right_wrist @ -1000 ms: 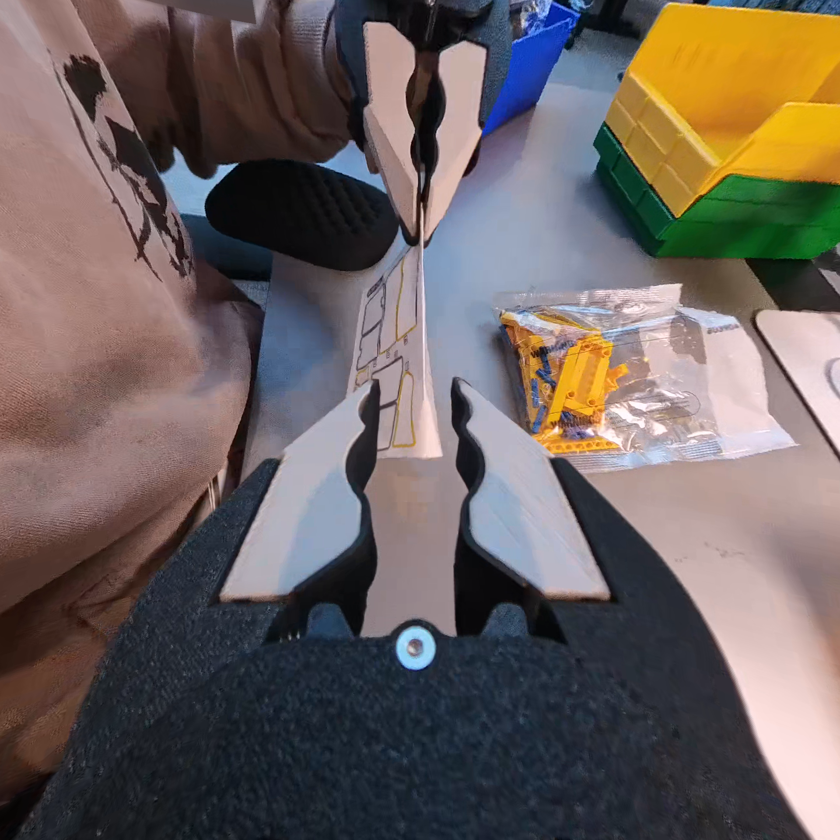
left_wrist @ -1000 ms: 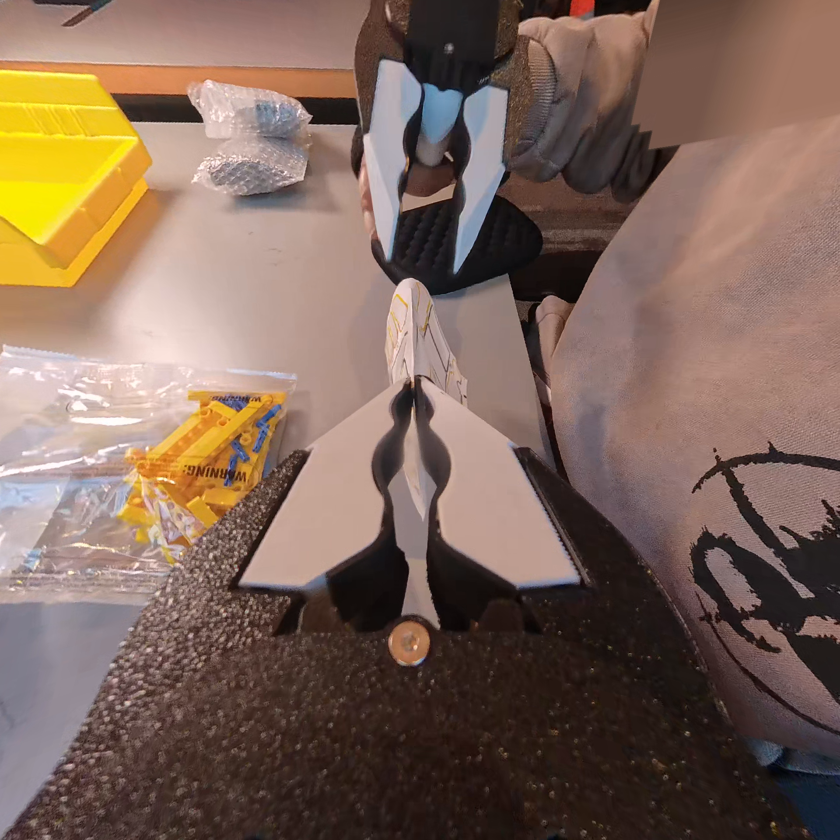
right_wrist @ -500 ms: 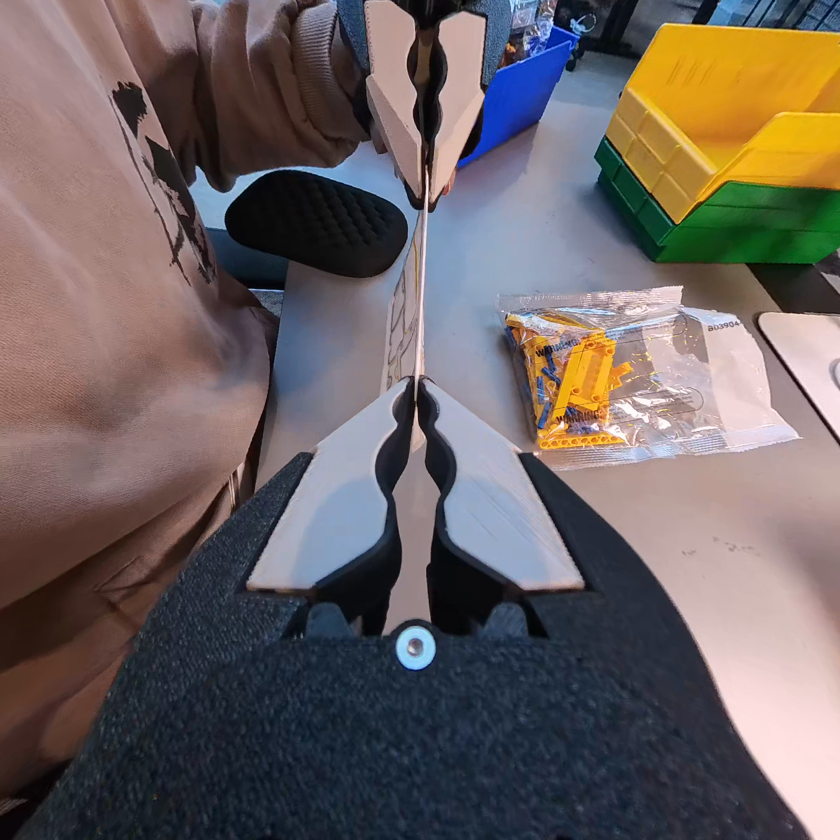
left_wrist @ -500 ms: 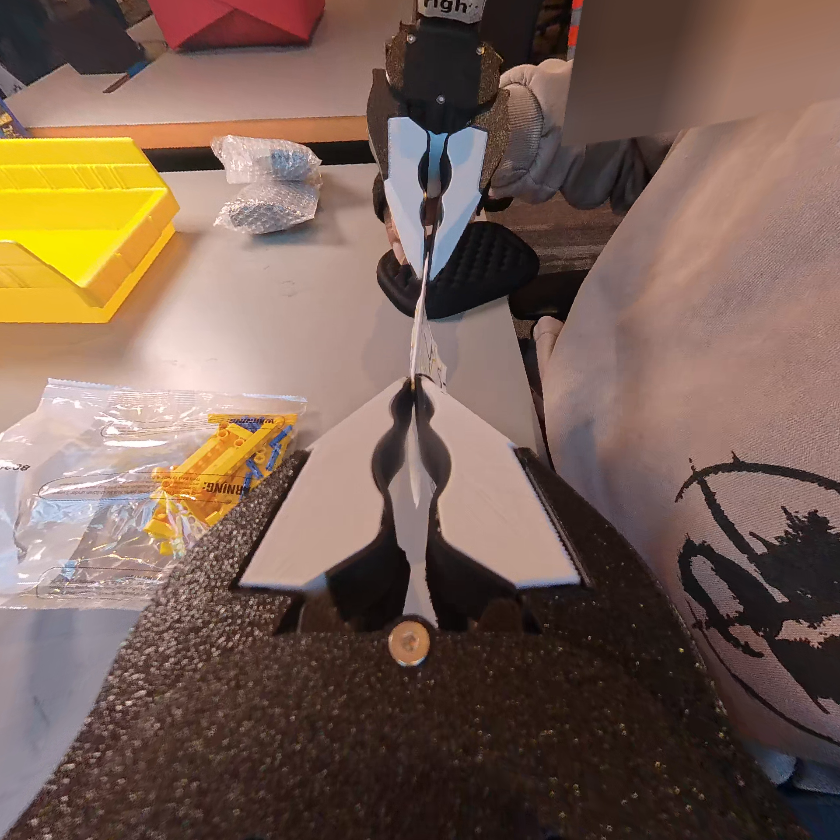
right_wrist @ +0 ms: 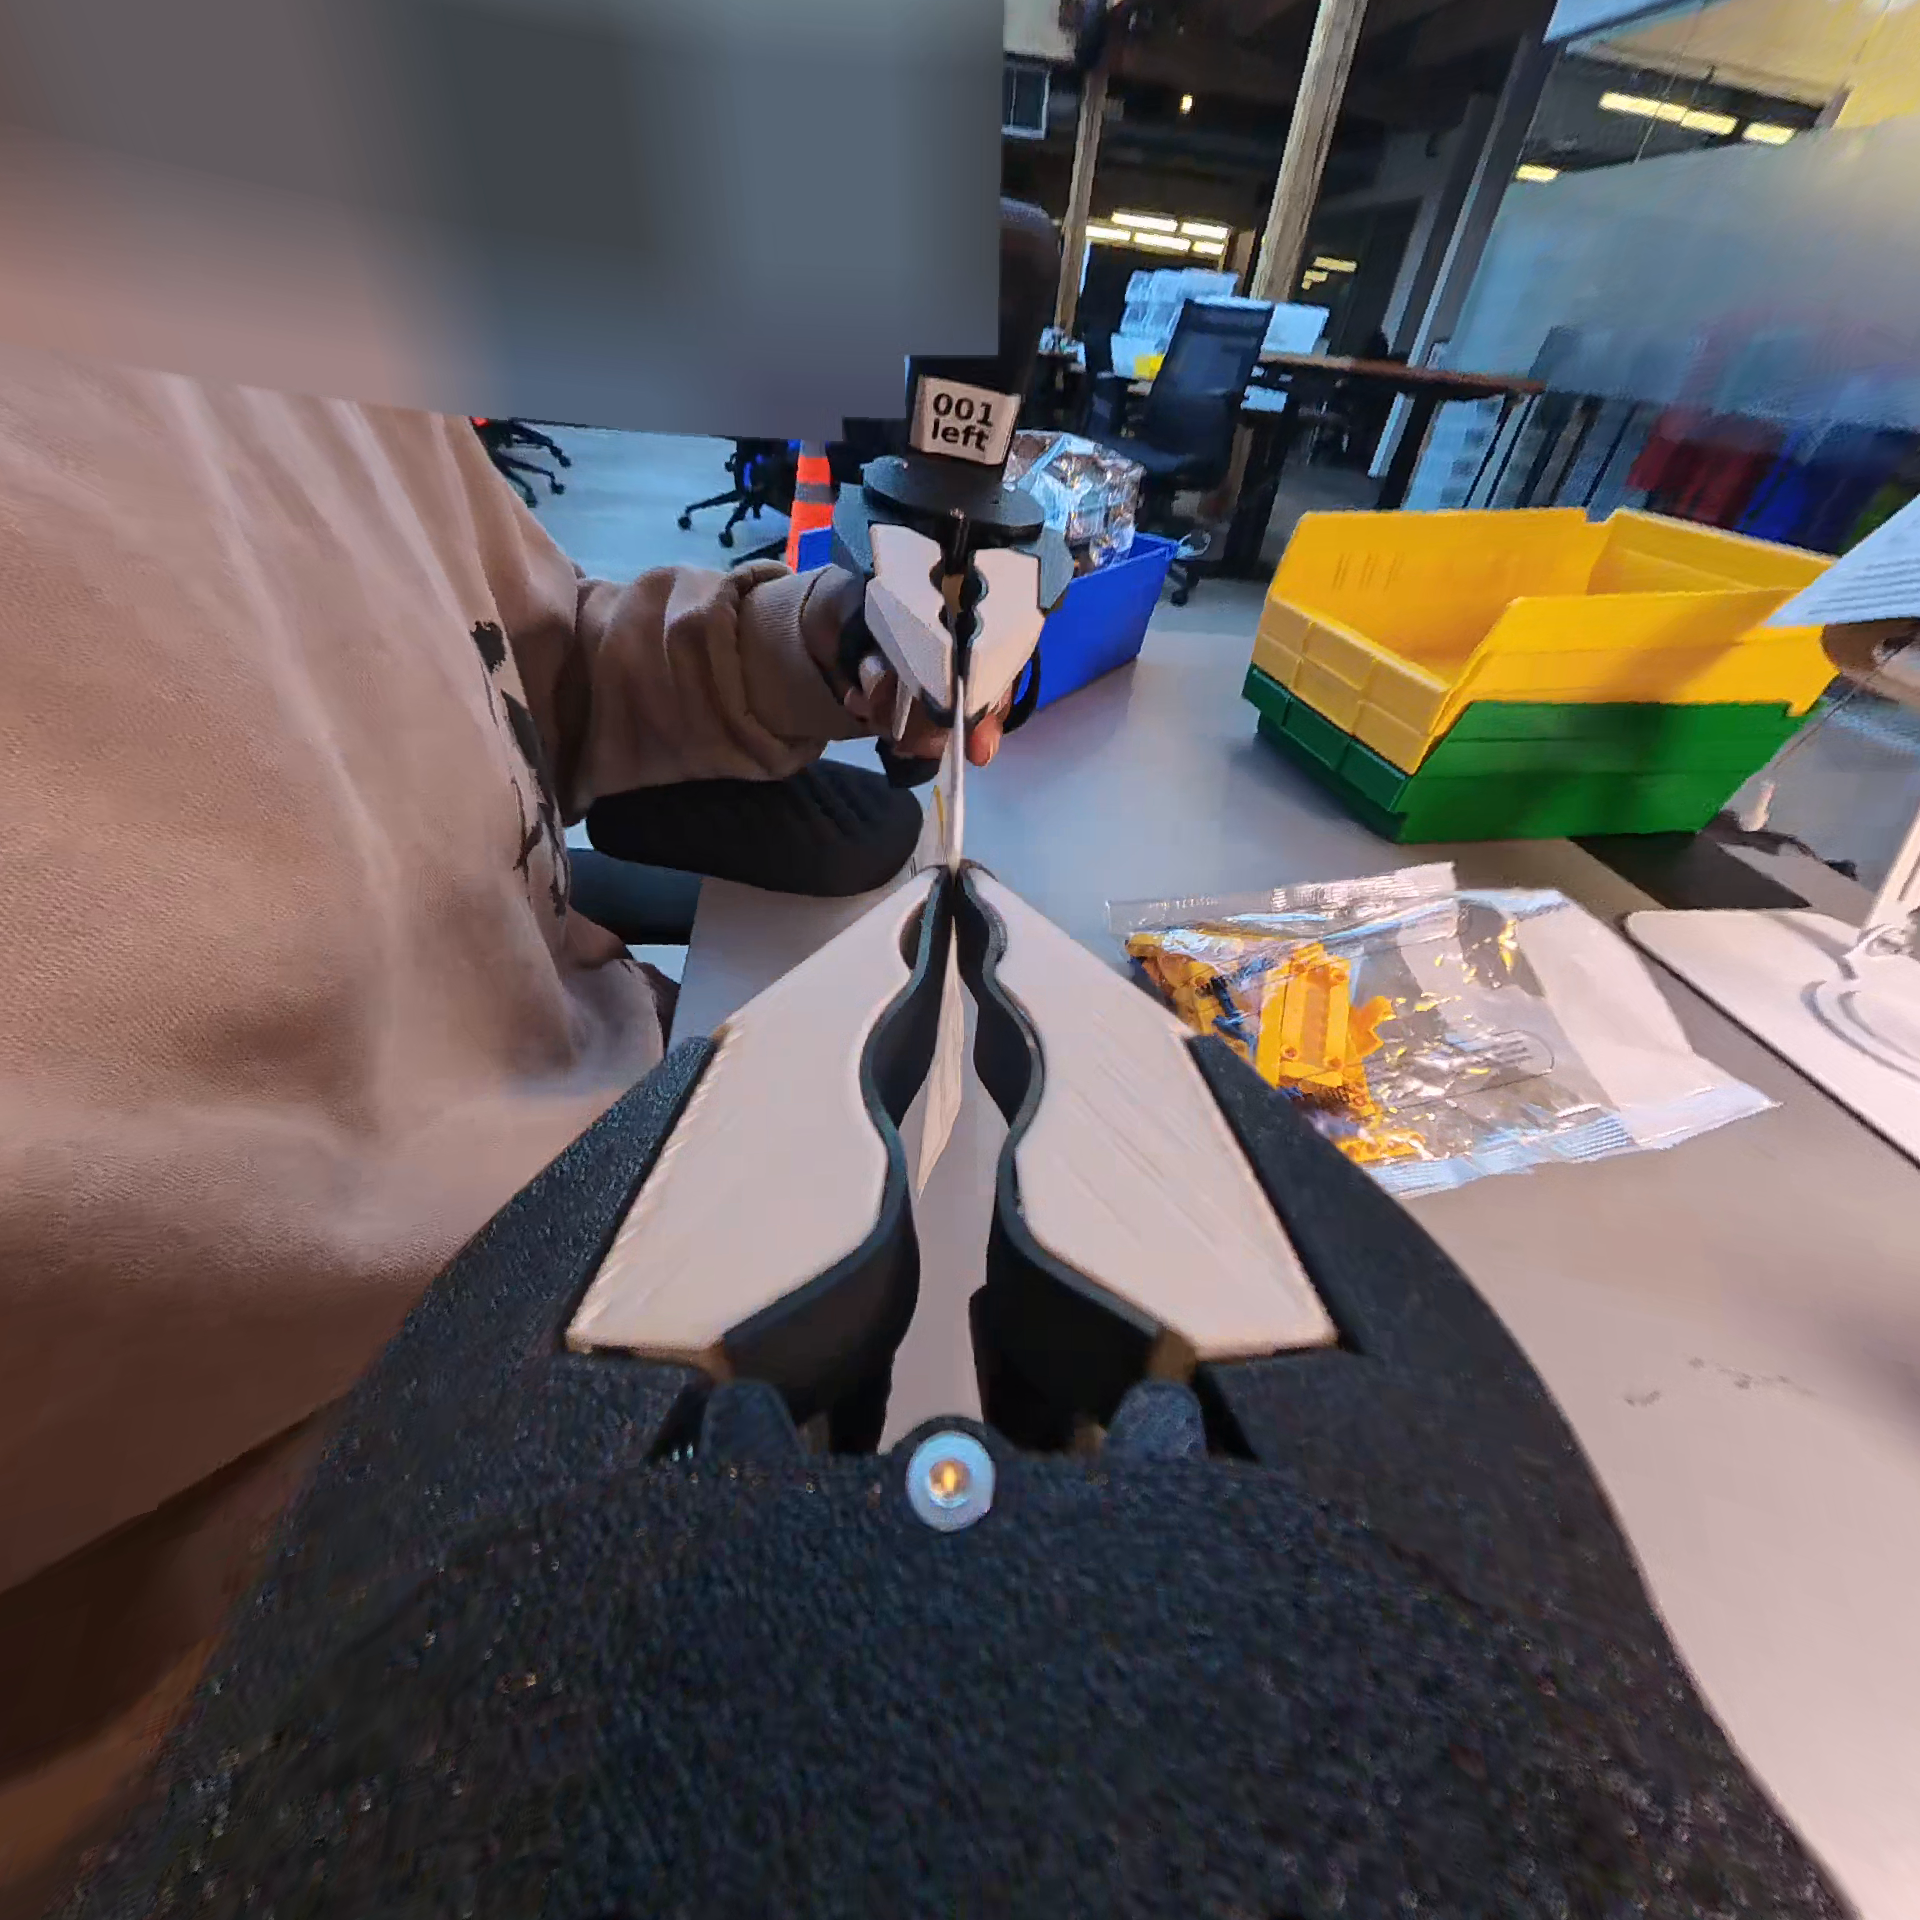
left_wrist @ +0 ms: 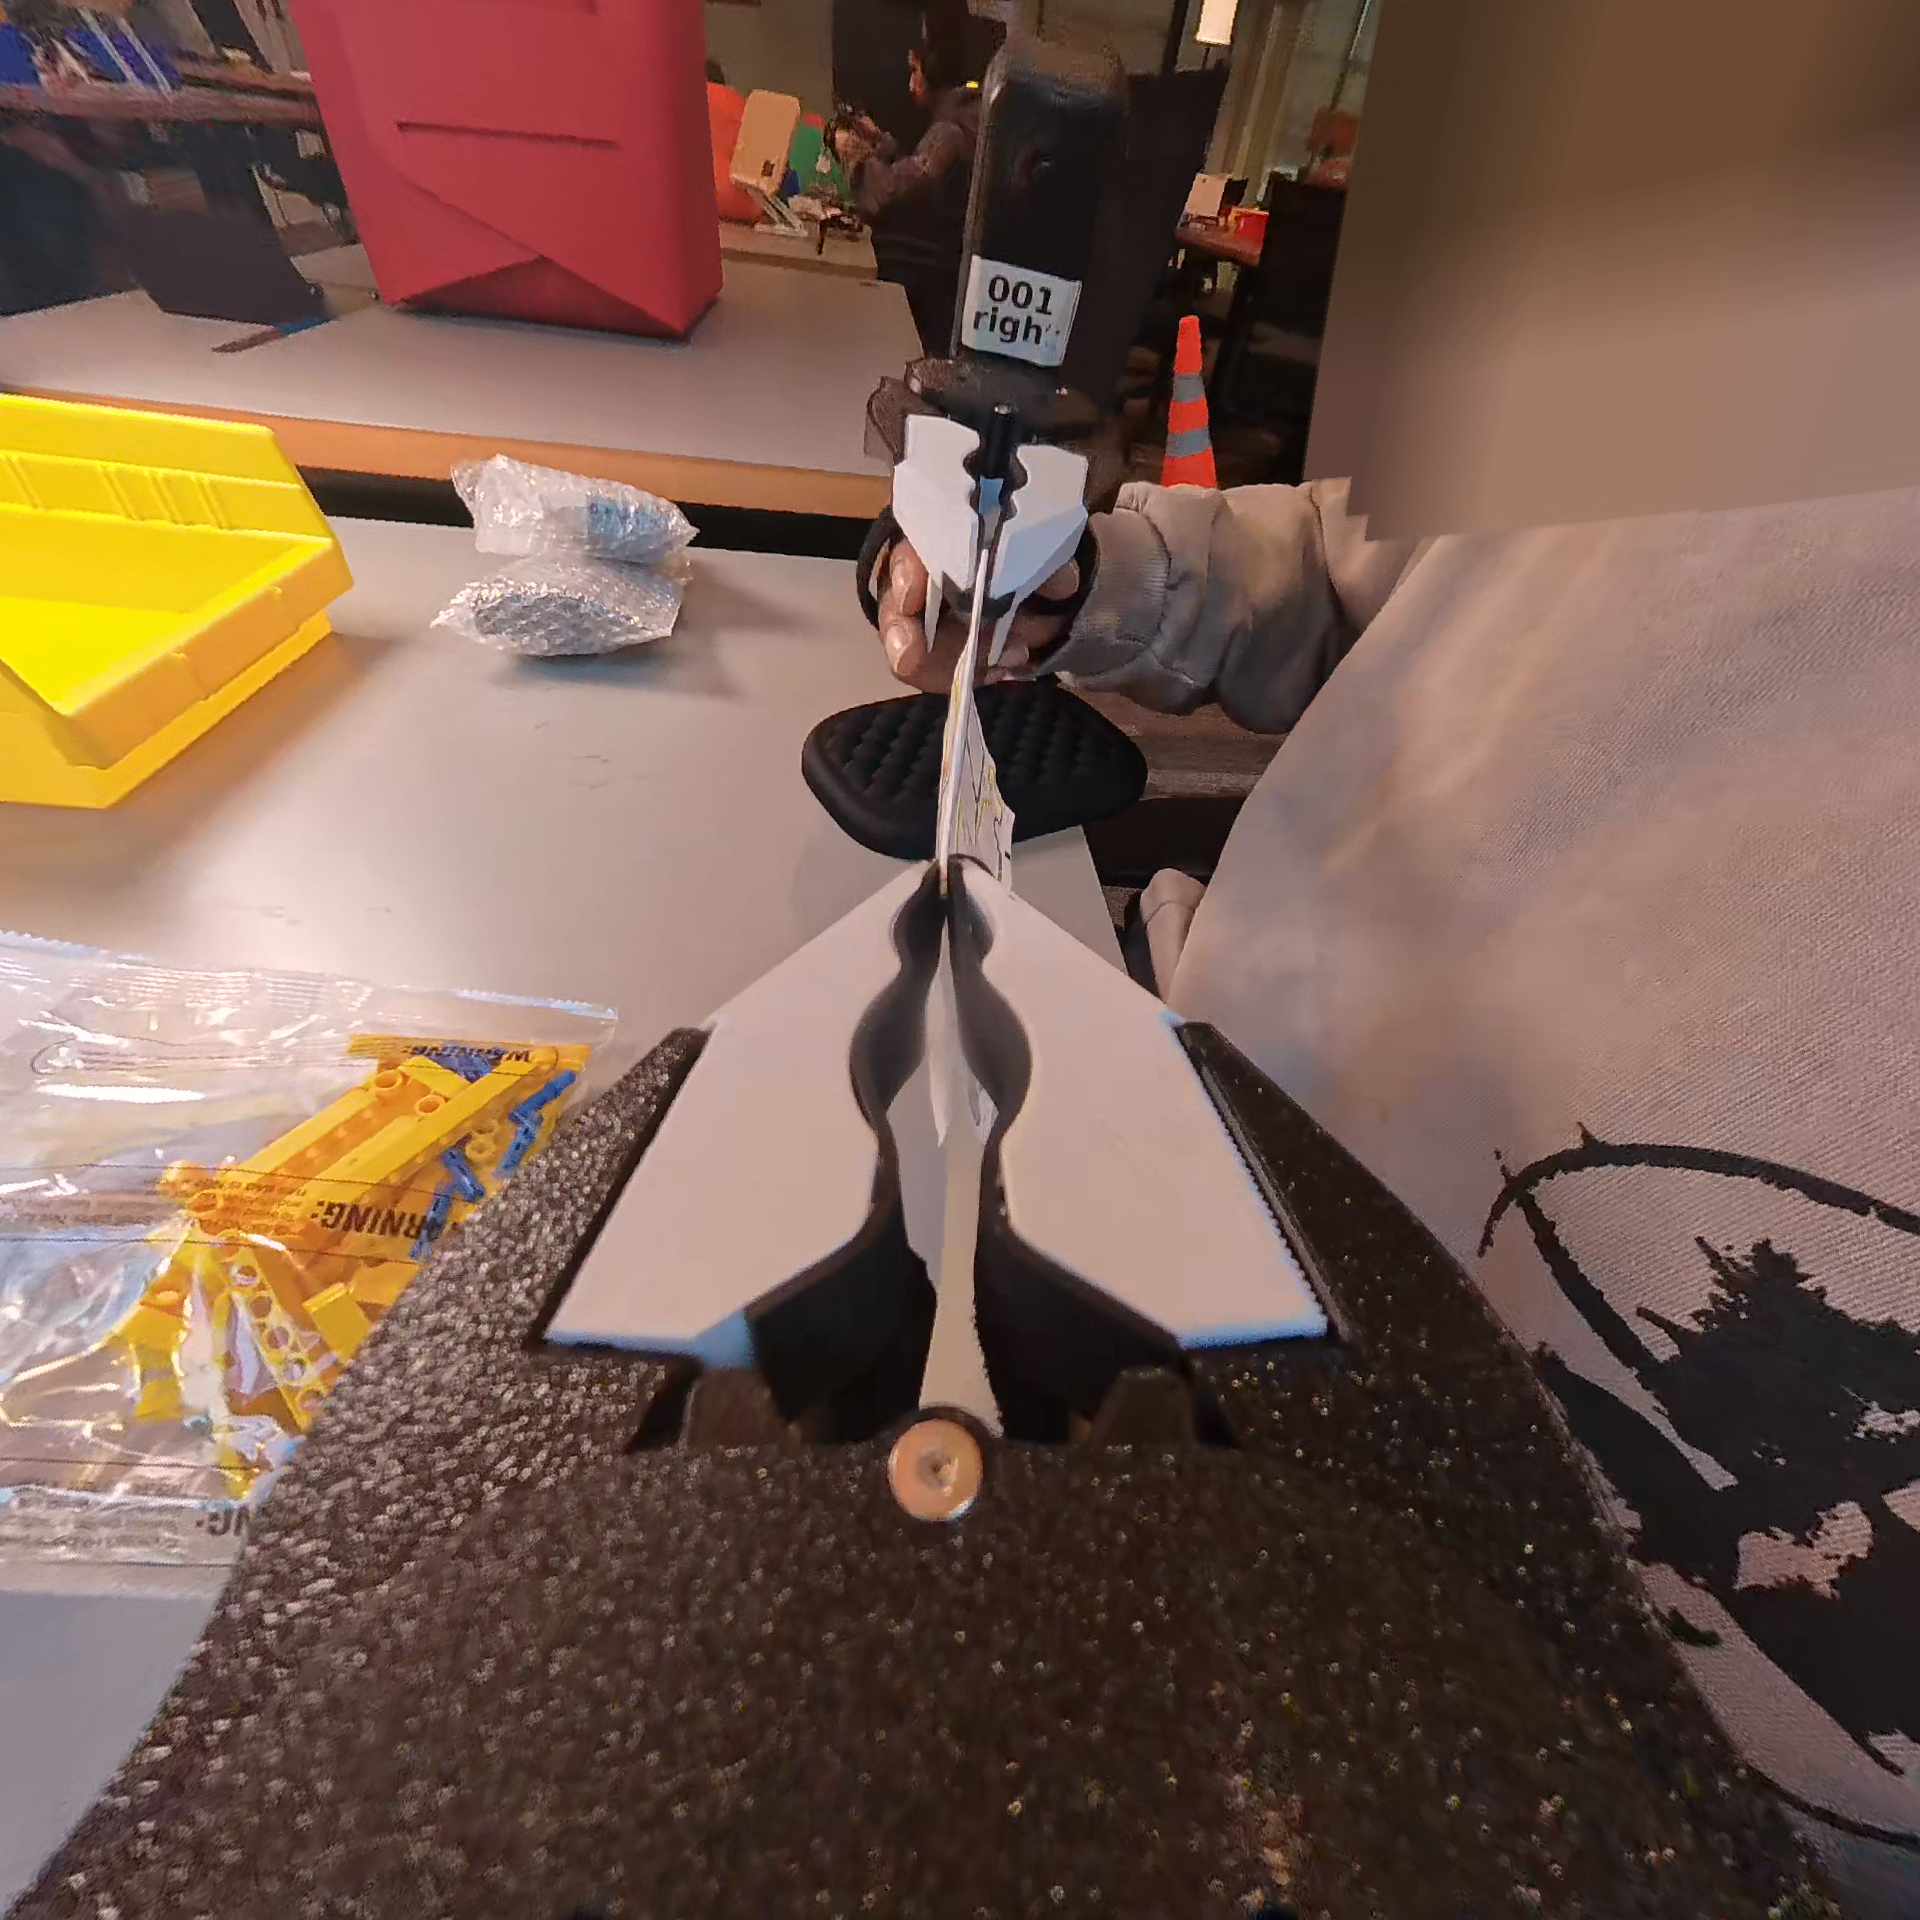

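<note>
A white printed sheet (left_wrist: 971, 790) with yellow and black line drawings is stretched edge-on between both grippers, above the grey table's near edge. My left gripper (left_wrist: 948, 881) is shut on one end of it. My right gripper (right_wrist: 954, 871) is shut on the other end; the sheet (right_wrist: 954, 805) shows there as a thin strip. Each gripper faces the other: the right one (left_wrist: 977, 613) shows far off in the left wrist view, the left one (right_wrist: 958, 707) in the right wrist view. A clear bag of yellow and blue bricks (left_wrist: 343, 1174) (right_wrist: 1340, 1023) lies on the table beside them.
A yellow bin (left_wrist: 135, 613) and two bubble-wrap bundles (left_wrist: 566, 561) sit at the back. Stacked yellow and green bins (right_wrist: 1507, 675) and a blue bin (right_wrist: 1101, 613) stand beyond. A black armrest pad (left_wrist: 894, 769) and the person's beige sweatshirt (right_wrist: 260, 831) are close by. A white board (right_wrist: 1787, 997) lies to the right.
The right gripper closed on the free end of the sheet. Both grippers then moved apart and rose, pulling the sheet taut and edge-on.
</note>
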Available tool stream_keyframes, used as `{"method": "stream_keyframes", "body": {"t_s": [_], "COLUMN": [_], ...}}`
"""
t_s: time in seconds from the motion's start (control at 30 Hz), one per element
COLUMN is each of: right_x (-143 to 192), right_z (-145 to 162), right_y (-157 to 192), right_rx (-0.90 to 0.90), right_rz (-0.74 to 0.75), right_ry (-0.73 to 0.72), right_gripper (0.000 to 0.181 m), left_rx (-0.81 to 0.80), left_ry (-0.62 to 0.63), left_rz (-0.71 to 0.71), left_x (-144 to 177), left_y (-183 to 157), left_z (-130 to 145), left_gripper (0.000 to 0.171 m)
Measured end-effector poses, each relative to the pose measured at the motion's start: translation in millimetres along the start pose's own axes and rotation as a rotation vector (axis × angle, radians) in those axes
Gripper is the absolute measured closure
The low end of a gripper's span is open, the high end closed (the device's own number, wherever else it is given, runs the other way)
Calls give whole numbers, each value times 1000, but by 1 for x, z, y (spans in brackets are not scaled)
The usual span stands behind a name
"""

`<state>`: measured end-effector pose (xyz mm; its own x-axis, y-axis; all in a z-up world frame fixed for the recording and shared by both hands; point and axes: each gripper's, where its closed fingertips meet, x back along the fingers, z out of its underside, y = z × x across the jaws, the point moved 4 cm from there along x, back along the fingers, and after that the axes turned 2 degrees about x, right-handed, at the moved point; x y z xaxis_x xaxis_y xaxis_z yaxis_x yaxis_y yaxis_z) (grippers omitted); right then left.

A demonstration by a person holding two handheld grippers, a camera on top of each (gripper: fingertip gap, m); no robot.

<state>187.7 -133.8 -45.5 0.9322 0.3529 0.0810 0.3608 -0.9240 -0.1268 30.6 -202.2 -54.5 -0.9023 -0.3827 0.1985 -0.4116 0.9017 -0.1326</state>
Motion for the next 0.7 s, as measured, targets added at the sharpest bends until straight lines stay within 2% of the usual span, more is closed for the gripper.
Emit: {"method": "stream_keyframes", "body": {"t_s": [0.17,0.23,0.5,0.7], "right_x": [1,1,0,6], "right_z": [-6,-10,4,5], "right_y": [11,13,7,1], "right_rx": [237,267,99,85], "right_rz": [83,90,40,-21], "right_ry": [-18,-20,28,96], "right_gripper": [181,181,181,181], "left_rx": [-116,-130,-32,-5], "left_ry": [-25,-30,17,55], "left_rz": [-42,-52,-18,20], "left_x": [1,1,-4,-1], "left_y": [-8,-8,2,3], "left_z": [-5,-7,14,15], "left_gripper": [171,171,171,171]}}
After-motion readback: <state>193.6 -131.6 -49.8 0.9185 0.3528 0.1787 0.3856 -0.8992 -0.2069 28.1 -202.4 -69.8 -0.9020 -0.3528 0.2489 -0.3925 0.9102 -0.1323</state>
